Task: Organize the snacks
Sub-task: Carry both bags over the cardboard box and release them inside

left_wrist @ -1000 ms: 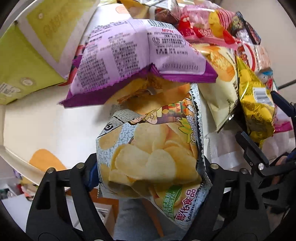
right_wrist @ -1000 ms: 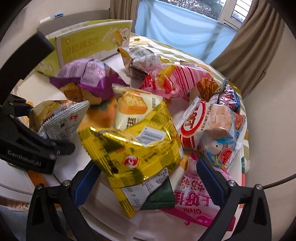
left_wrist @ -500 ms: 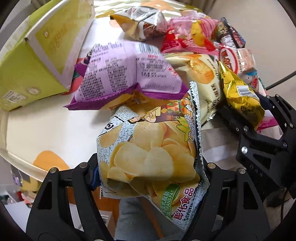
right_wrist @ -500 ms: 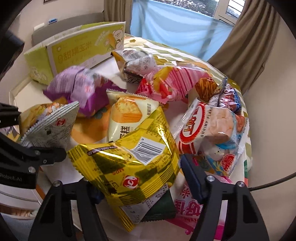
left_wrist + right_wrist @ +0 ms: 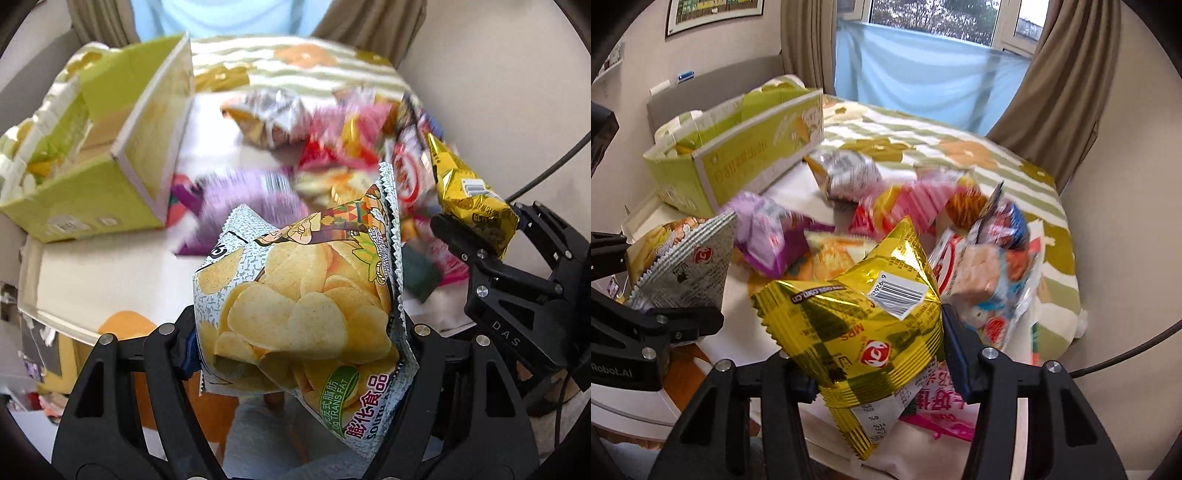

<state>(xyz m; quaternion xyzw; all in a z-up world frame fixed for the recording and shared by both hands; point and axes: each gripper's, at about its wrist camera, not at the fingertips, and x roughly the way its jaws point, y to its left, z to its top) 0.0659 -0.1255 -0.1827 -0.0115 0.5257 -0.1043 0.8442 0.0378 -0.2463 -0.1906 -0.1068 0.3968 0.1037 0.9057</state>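
Note:
A potato chip bag (image 5: 295, 295), pale with yellow chips printed on it, hangs above the white tabletop (image 5: 110, 266) with my left gripper (image 5: 295, 332) shut on its lower half. To its right my right gripper (image 5: 877, 362) has its jaws closing on a gold foil snack bag (image 5: 857, 306), and the pads press its sides. That gold bag (image 5: 465, 199) is raised above the pile. The chip bag (image 5: 683, 273) shows at the left edge of the right wrist view. An open green carton (image 5: 92, 199) stands at the back left.
A blurred pile of snack bags lies behind the grippers: a purple bag (image 5: 764, 236), a pink striped bag (image 5: 923, 199), a red-and-white shrimp flake bag (image 5: 982, 273). Beyond the table is a bed with a striped blanket (image 5: 923, 147), then curtains and a window.
Both grippers have risen with their bags. The right gripper's jaws went from wide apart around the gold bag to pressing it, and lifted it off the pile. More of the green carton shows.

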